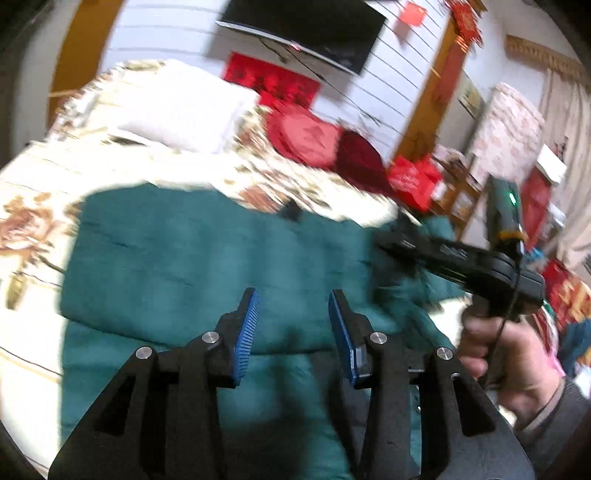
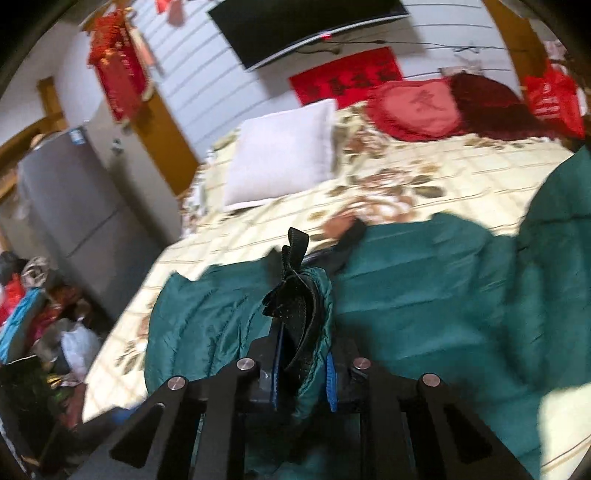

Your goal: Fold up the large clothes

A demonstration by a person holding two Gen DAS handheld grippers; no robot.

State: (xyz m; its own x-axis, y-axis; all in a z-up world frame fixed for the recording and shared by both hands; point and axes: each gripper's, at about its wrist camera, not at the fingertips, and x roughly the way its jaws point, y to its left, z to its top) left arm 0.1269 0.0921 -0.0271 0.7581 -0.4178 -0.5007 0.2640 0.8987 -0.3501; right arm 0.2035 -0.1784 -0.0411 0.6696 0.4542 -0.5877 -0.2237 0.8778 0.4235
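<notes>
A large teal padded jacket (image 1: 192, 258) lies spread on the floral bed; it also shows in the right wrist view (image 2: 424, 295). My left gripper (image 1: 293, 306) is open and empty, held just above the jacket's middle. My right gripper (image 2: 303, 347) is shut on a bunched teal edge of the jacket with a black strap (image 2: 295, 280), lifting it off the bed. In the left wrist view the right gripper (image 1: 402, 236) reaches over the jacket's right side, held by a hand (image 1: 491, 354).
The floral bedspread (image 2: 406, 177) carries a white pillow (image 2: 284, 155) and red cushions (image 2: 417, 107) at the head. A TV (image 2: 306, 26) hangs on the wall. A grey fridge (image 2: 74, 192) and floor clutter (image 2: 44, 314) stand left of the bed.
</notes>
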